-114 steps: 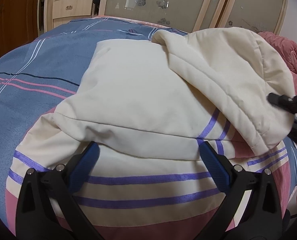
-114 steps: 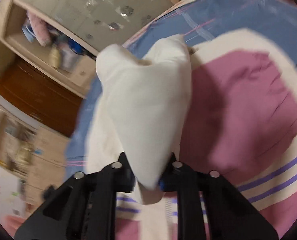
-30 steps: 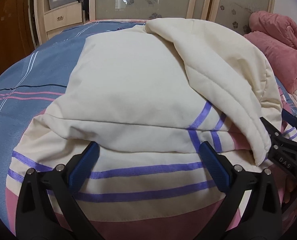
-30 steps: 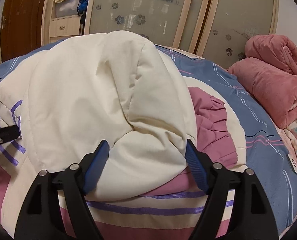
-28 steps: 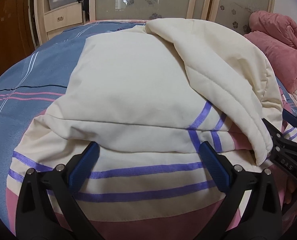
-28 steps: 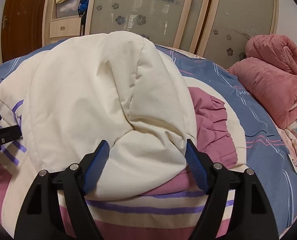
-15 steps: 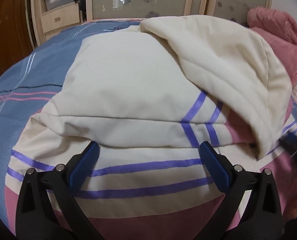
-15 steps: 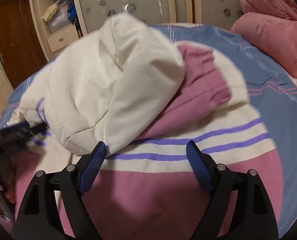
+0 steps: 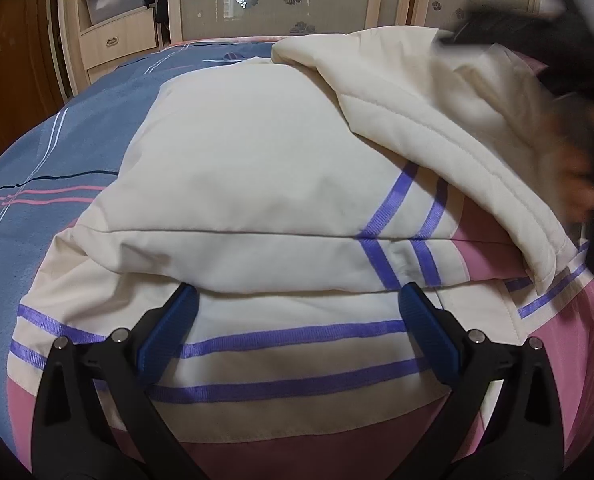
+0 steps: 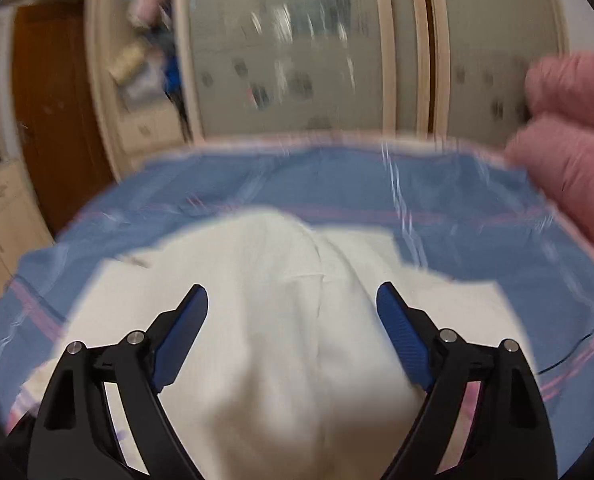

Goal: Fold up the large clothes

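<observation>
Bed (image 9: pixel 77 128) holds jacket (image 9: pixel 257 168); pink quilt (image 10: pixel 569 128) beside; both claws empty

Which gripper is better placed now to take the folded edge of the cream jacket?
Left. The left gripper is open with the jacket fold between its fingertips. The right gripper is open too, but its view is blurred.

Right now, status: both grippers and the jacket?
Left gripper open at the folded jacket edge. Right gripper open, empty, above the cream fabric, view blurred. Pink quilt off to the side.

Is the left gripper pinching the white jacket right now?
No, the left gripper is wide open, its blue fingers spread apart at the jacket fold.
</observation>
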The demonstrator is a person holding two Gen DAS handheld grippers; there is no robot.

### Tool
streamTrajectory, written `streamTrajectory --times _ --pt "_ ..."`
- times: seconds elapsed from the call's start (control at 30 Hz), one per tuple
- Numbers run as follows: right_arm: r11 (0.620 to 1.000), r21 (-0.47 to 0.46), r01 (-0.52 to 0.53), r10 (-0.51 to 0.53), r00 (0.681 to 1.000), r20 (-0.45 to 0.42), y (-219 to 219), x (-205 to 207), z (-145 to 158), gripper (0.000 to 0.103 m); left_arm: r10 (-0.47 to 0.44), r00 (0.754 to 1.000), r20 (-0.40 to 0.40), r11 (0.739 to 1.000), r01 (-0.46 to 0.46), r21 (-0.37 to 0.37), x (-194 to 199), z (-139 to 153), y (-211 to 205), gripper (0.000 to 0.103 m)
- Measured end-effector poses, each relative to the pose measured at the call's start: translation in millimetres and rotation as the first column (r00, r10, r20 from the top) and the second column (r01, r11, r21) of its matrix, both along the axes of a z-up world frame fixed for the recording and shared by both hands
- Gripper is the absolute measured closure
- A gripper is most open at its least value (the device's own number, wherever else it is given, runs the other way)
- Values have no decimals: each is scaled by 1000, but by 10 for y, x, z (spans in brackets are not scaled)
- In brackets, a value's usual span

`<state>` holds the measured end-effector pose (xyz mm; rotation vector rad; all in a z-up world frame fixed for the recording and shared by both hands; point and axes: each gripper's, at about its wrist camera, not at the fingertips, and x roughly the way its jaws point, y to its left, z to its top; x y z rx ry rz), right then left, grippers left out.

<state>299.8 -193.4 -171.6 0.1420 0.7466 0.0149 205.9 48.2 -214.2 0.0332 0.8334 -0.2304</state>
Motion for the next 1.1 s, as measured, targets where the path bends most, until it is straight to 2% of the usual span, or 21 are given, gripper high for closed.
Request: streamTrajectory --times 0.03,0.07,0.1,0.27,0.33,0.4,0.43,0.47,0.57,0.6,0.67,0.8,0.87,0.9,0.97,1.03,1.1 --pt "1000 4 13 -12 998 -55 -21 97 -177 14 -1 1000 -1 1000 1 -1 3 1 -1 2" --pt "1000 -2 2 -2 998 -64 -18 130 -339 7 -3 1000 -2 1000 3 -2 17 0 4 2" --pt "999 -39 -23 22 1000 -16 26 99 -417 5 -6 1000 -4 1000 6 -1 16 -4 0 2" --pt "998 -58 -32 33 999 8 23 6 -336 5 -7 1000 -7 1000 7 3 28 -7 6 2" --pt "998 -70 -6 12 996 83 6 -225 -146 5 -6 1000 -7 1000 6 -1 32 -6 4 2" --pt "998 -61 -21 35 974 223 24 -659 43 5 -4 1000 -8 1000 4 -3 32 -8 6 2" --pt "997 -61 -37 51 969 242 31 -762 63 5 -4 1000 -7 1000 4 -1 34 -10 5 2" --pt "996 -71 -55 71 969 235 56 -863 50 5 -4 1000 -7 1000 4 1 36 -11 4 2" --pt "981 -181 -76 87 995 52 131 -821 -298 3 -4 1000 -6 1000 4 2 36 -16 7 2" --pt "975 -201 -90 99 995 31 138 -814 -419 1 -4 1000 -7 1000 5 4 37 -16 5 2" --pt "980 -181 -87 94 995 31 128 -794 -434 1 -3 1000 -3 1000 3 12 42 -13 -5 2" --pt "975 -208 -76 79 997 9 165 -821 -378 1 -3 1000 -5 1000 3 7 40 -25 -12 2" --pt "975 -216 -46 56 998 42 188 -968 -240 2 -1 1000 -6 1000 1 4 34 -14 -10 2" --pt "977 -212 -32 53 994 95 195 -1154 -97 2 1 1000 -11 1000 -1 -2 29 0 2 2" --pt "977 -212 -17 44 991 125 217 -1420 0 2 11 999 -32 1000 -11 -14 1 48 32 2" --pt "979 -204 -14 34 995 95 185 -1618 1 1 13 998 -61 999 -15 -32 -54 120 60 2" --pt "983 -183 -15 21 999 31 126 -1704 -137 1 -21 998 -57 997 17 -69 -160 234 69 2"
